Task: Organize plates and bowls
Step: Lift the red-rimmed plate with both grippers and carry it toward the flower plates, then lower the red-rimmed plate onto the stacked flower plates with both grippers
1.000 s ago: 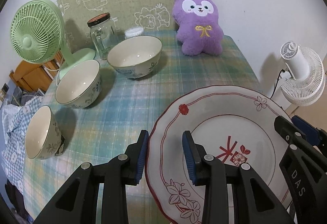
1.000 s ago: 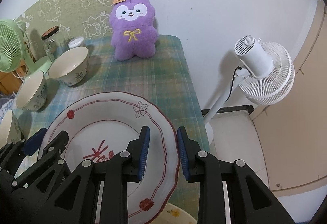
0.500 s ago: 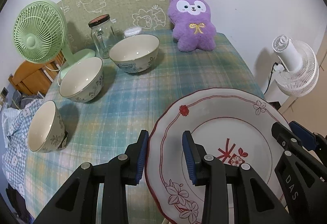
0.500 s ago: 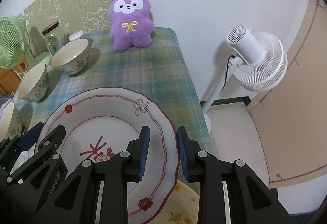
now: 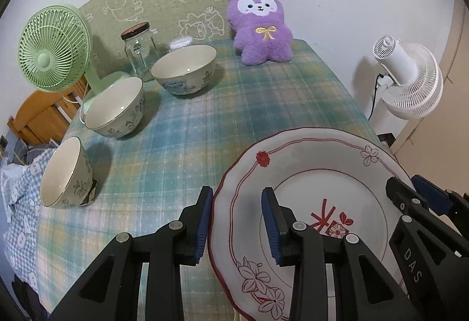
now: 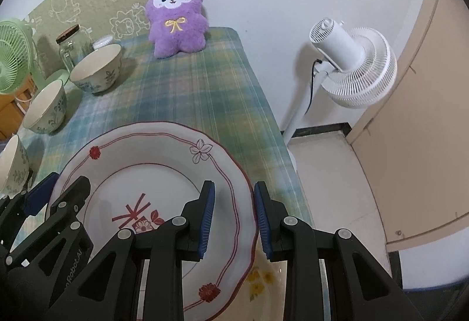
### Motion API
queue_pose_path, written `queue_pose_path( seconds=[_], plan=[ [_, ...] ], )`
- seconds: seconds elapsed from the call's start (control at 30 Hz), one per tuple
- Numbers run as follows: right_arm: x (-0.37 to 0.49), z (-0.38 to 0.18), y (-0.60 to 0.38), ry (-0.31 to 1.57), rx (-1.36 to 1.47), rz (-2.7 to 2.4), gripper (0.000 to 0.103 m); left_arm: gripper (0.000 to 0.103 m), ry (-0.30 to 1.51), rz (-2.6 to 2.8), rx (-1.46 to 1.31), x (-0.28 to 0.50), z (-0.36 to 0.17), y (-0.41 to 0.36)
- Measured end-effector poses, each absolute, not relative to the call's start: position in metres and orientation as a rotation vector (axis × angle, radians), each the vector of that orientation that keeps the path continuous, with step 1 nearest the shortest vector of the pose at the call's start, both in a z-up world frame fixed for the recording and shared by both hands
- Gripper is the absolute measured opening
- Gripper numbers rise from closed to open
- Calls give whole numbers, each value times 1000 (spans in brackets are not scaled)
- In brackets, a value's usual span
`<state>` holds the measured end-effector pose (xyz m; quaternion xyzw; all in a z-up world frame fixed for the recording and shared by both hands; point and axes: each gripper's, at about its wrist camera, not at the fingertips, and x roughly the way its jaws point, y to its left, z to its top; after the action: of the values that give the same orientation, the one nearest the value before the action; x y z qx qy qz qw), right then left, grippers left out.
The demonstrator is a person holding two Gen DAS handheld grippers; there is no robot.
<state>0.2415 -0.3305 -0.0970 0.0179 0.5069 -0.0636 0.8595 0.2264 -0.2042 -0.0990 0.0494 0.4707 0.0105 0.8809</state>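
A large white plate with red flower trim [image 5: 307,174] hangs above the near right part of the checked table [image 5: 205,121]. My left gripper [image 5: 236,203] is shut on its left rim. My right gripper [image 6: 234,198] is shut on its right rim [image 6: 234,174]. Each gripper shows in the other's view: the right gripper [image 5: 410,189] and the left gripper [image 6: 55,189]. Under the plate's near edge peeks a pale plate with yellow flowers [image 6: 258,283]. Three flowered bowls sit along the left: a far bowl [image 5: 184,69], a middle bowl [image 5: 115,107], and a near bowl [image 5: 66,174] that is tilted.
At the table's back stand a green desk fan [image 5: 55,51], a glass jar [image 5: 137,48] and a purple plush toy [image 5: 262,30]. A white standing fan [image 6: 351,63] stands on the floor past the right edge. A wooden chair [image 5: 38,115] is at the left.
Both grippers have carried the plate toward the near right of the table; the bowls and toy look farther off. The yellow-flowered plate has come into view beneath it.
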Motion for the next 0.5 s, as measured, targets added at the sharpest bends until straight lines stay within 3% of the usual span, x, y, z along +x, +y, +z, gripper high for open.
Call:
queue_pose_path(
  seconds=[0.5],
  plan=[
    [205, -97, -333, 1062, 51, -195, 31, 33, 989, -42, 121, 198, -103, -209]
  ],
)
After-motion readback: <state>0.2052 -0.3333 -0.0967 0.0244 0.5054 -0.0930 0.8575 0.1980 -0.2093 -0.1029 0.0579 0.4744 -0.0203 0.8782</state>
